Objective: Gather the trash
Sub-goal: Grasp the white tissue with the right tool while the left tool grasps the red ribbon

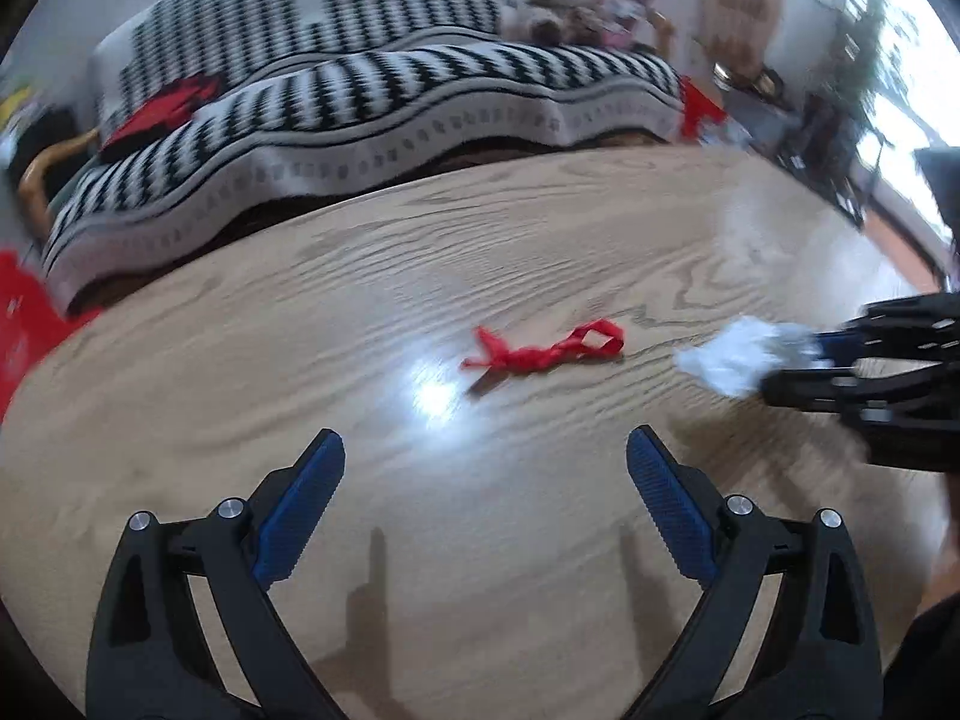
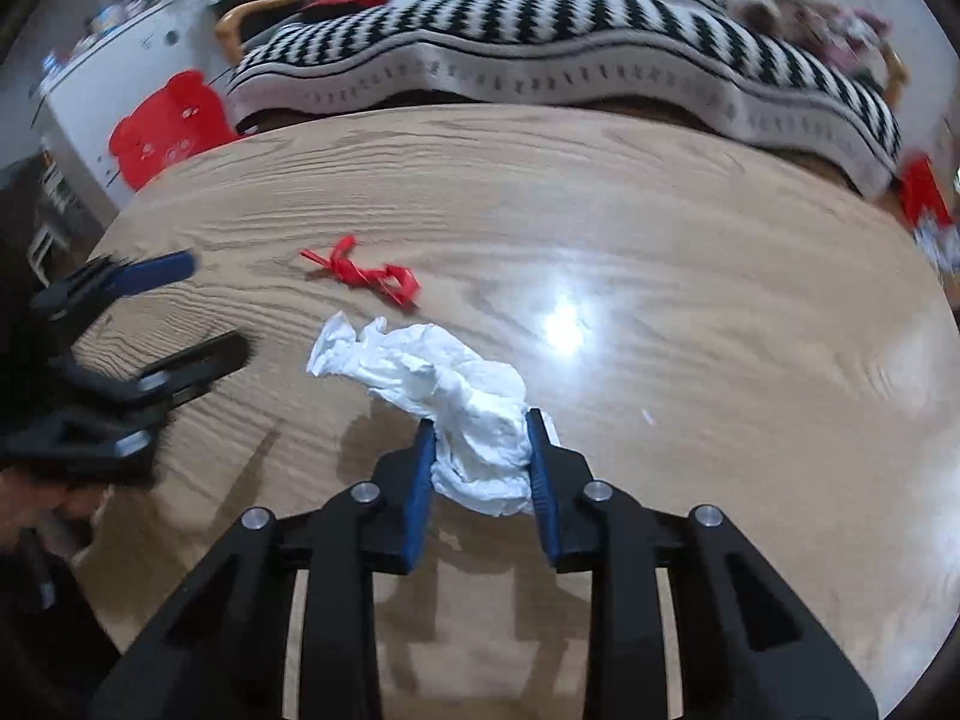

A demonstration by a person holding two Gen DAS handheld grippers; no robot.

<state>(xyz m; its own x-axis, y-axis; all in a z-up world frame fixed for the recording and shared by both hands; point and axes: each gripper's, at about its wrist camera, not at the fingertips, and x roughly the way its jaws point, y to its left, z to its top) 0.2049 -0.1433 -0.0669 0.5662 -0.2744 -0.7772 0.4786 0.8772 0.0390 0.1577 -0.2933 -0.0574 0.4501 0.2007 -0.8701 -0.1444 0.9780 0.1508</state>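
A crumpled white tissue (image 2: 456,396) is clamped between the blue pads of my right gripper (image 2: 480,426), held just above the wooden table (image 2: 660,228). The tissue also shows in the left wrist view (image 1: 732,354), at the tip of the right gripper (image 1: 774,360). A twisted red ribbon scrap (image 1: 540,351) lies on the table ahead of my left gripper (image 1: 486,456), which is open and empty. The ribbon (image 2: 366,273) lies beyond the tissue in the right wrist view, with the left gripper (image 2: 219,309) to its left.
A sofa with a black-and-white zigzag blanket (image 1: 372,102) runs along the table's far edge. A red plastic stool (image 2: 168,126) stands on the floor at the far left. Clutter and a bright window (image 1: 900,60) are at the right.
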